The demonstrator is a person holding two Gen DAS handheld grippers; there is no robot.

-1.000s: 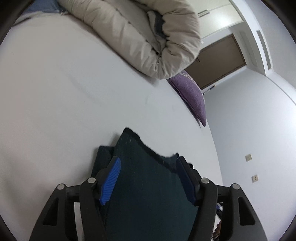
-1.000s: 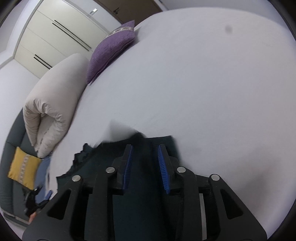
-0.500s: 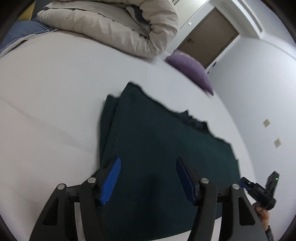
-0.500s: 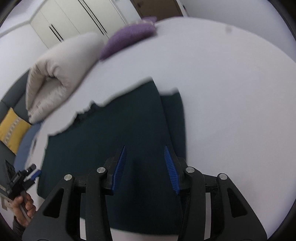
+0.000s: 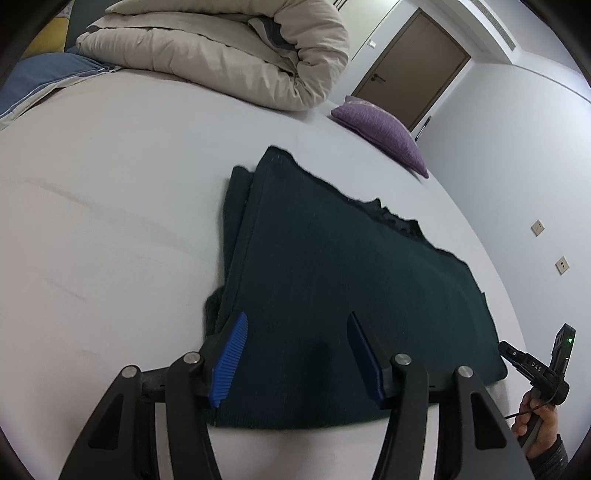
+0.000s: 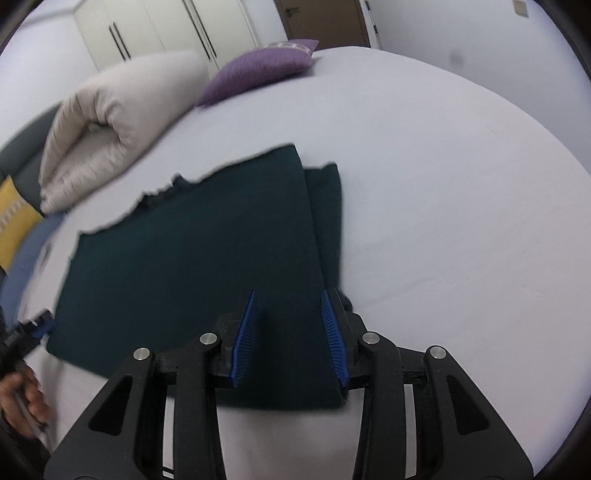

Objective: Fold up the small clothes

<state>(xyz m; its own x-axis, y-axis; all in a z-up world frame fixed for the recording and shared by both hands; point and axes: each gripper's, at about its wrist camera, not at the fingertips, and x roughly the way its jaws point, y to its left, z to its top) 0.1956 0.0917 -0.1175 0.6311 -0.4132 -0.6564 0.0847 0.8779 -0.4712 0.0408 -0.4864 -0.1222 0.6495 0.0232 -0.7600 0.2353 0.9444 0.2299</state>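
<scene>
Nearest in the left wrist view, the left gripper point(image 5: 295, 321) is seen with its two blue pads point(image 5: 227, 360) spread wide apart and nothing between them; it is held above the near edge of the dark green garment point(image 5: 351, 280). In the right wrist view, the right gripper point(image 6: 290, 299) is likewise seen with its blue pads point(image 6: 245, 334) parted and empty, poised over the near right part of the same dark green garment point(image 6: 192, 251). The garment is laid flat as a folded rectangle on the white bed sheet point(image 5: 110, 221), with a narrower folded layer showing along its left edge in the left wrist view and along its right edge in the right wrist view; its far edge is uneven, with a small ruffled bunch near the middle. At the garment's near right corner, in the left wrist view, the other gripper is seen held in a hand point(image 5: 535, 424). Beyond the garment, a rolled beige duvet point(image 5: 229, 51) is found on the sheet, and a purple cushion point(image 5: 384, 133) lies beside the duvet's end. Further behind the garment, a brown door point(image 5: 413, 70) is seen past the cushion, and white wardrobe doors point(image 6: 166, 29) are seen behind the duvet in the right wrist view. A yellow cushion point(image 6: 11, 221) is visible past the garment's far left side.
</scene>
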